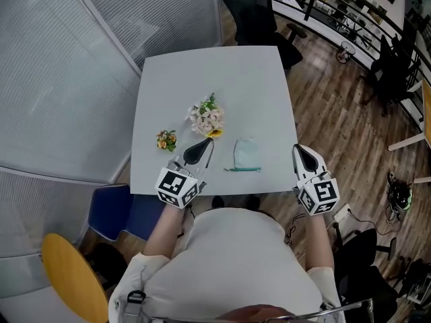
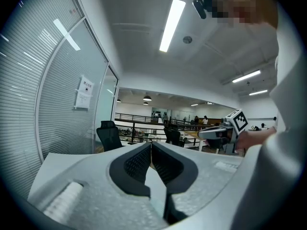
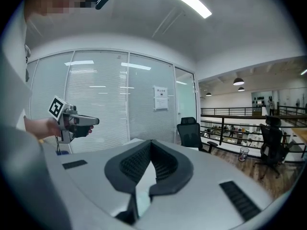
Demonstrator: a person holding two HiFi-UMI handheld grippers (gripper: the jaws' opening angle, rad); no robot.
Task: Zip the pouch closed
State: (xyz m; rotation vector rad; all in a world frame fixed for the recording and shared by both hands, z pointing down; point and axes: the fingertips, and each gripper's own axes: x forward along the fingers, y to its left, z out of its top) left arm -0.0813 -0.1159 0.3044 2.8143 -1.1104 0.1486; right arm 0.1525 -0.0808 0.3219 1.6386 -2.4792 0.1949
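A pale teal pouch (image 1: 247, 153) lies flat near the front edge of the white table (image 1: 215, 79), its zipper edge (image 1: 242, 169) facing me. My left gripper (image 1: 205, 142) is held just left of the pouch, over the table's front edge, jaws shut and empty. My right gripper (image 1: 298, 147) hovers off the table's right front corner, to the right of the pouch, also shut with nothing in it. Both gripper views point up and level into the room, so the pouch is hidden there. The left gripper (image 2: 149, 145) and the right gripper (image 3: 151, 142) each show tips touching.
A bunch of pale flowers (image 1: 207, 118) and a small orange posy (image 1: 166, 140) lie on the table behind my left gripper. A black office chair (image 1: 256, 12) stands at the far side, a blue seat (image 1: 114, 210) and a yellow chair (image 1: 71, 274) at my left.
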